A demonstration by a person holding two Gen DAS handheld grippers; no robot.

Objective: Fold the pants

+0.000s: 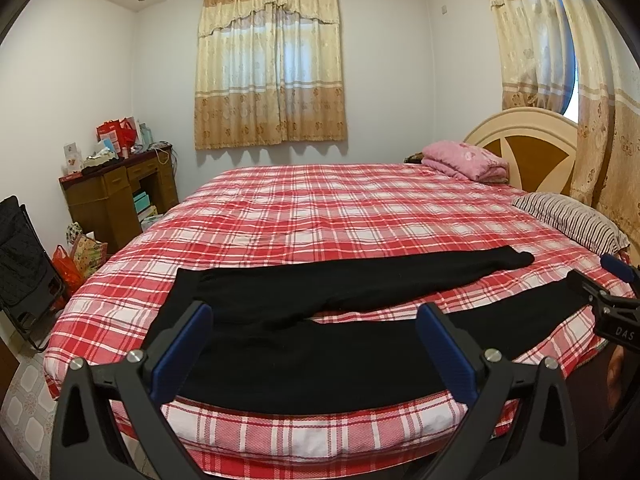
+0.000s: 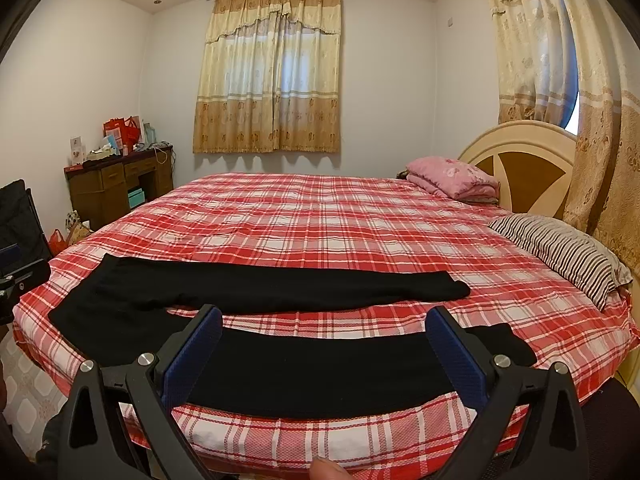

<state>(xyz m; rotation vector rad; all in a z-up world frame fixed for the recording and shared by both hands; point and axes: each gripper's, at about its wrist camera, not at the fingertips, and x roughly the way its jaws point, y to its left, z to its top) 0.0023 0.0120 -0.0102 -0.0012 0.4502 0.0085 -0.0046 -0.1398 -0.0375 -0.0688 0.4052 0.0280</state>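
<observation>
The left tool [image 1: 314, 344] is spread wide with nothing between its blue pads [image 1: 182, 350], held above the near edge of the bed [image 1: 320, 436] and aimed across the near leg of the pants [image 1: 320, 364]. The right tool [image 2: 324, 350] is likewise spread and empty, hanging over the same near leg but closer to its cuff. From the left wrist view the right tool shows only as a black frame near the headboard-side end of that leg, and whether it touches the cloth there cannot be told.

The black pants [image 2: 256, 292] lie flat on the red plaid bedspread [image 2: 320, 220], near the front edge of the bed. The waist sits toward the foot of the bed, on the side of the wooden desk [image 1: 120, 192]; both legs run toward the striped pillow [image 2: 560, 256]. The legs are parted, a strip of plaid showing between them, so no fold looks made yet.

This seems to be the opening step: reaching for the first grip. The next move probably calls for both tools to drop onto the near leg, one by the waist and one by the cuff, pinch its edge, and carry it over onto the far leg so the two lie stacked.

The fabric looks soft, thick and matte, with few wrinkles, and will likely sag between the two grips.
</observation>
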